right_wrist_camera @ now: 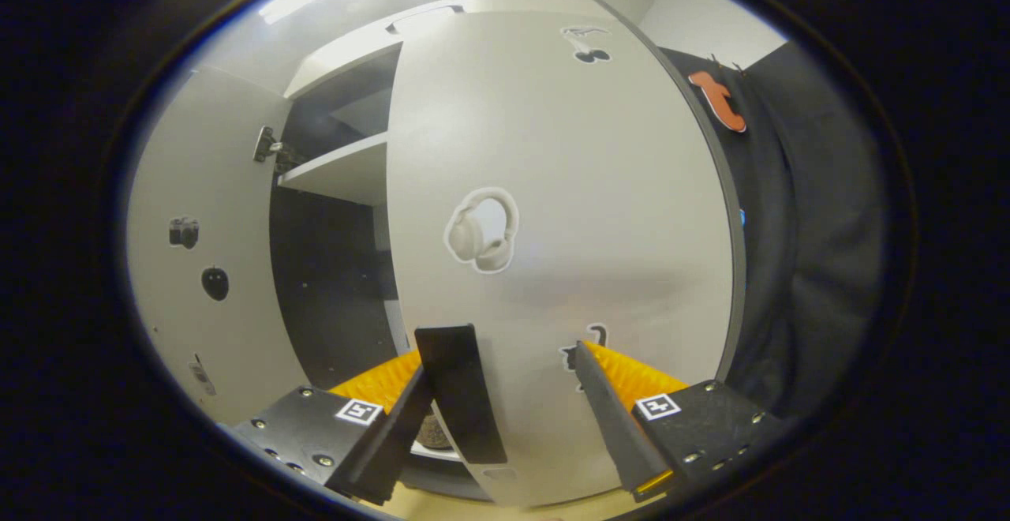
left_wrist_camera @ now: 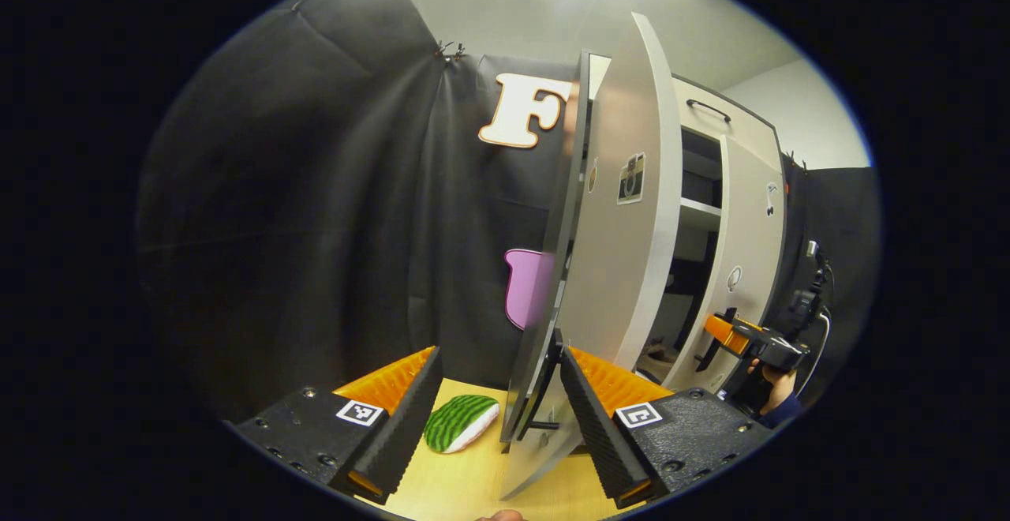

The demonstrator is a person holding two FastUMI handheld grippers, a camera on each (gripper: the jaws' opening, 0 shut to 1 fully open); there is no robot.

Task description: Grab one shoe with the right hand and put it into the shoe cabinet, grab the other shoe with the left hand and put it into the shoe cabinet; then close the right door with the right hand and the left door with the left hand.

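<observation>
Shoe cabinet (left_wrist_camera: 698, 213) stands with both doors ajar: the left door (left_wrist_camera: 623, 213) edge-on between the left gripper's (left_wrist_camera: 501, 402) spread fingers, the right door (right_wrist_camera: 552, 229) just ahead of the right gripper (right_wrist_camera: 513, 402), its fingers parted astride the door handle (right_wrist_camera: 461, 391).

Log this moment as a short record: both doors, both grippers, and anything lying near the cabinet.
left door: ajar, edge-on, its edge between the left gripper's fingers
left gripper: open, straddling the left door's edge, fingers not pressing
right door: partly open, dark gap beside it
right gripper: open at the right door's lower front; a dark handle-like piece stands between its fingers
cabinet: shelf visible inside
shoes: cannot tell
floor item: green striped cushion left of the left door
</observation>
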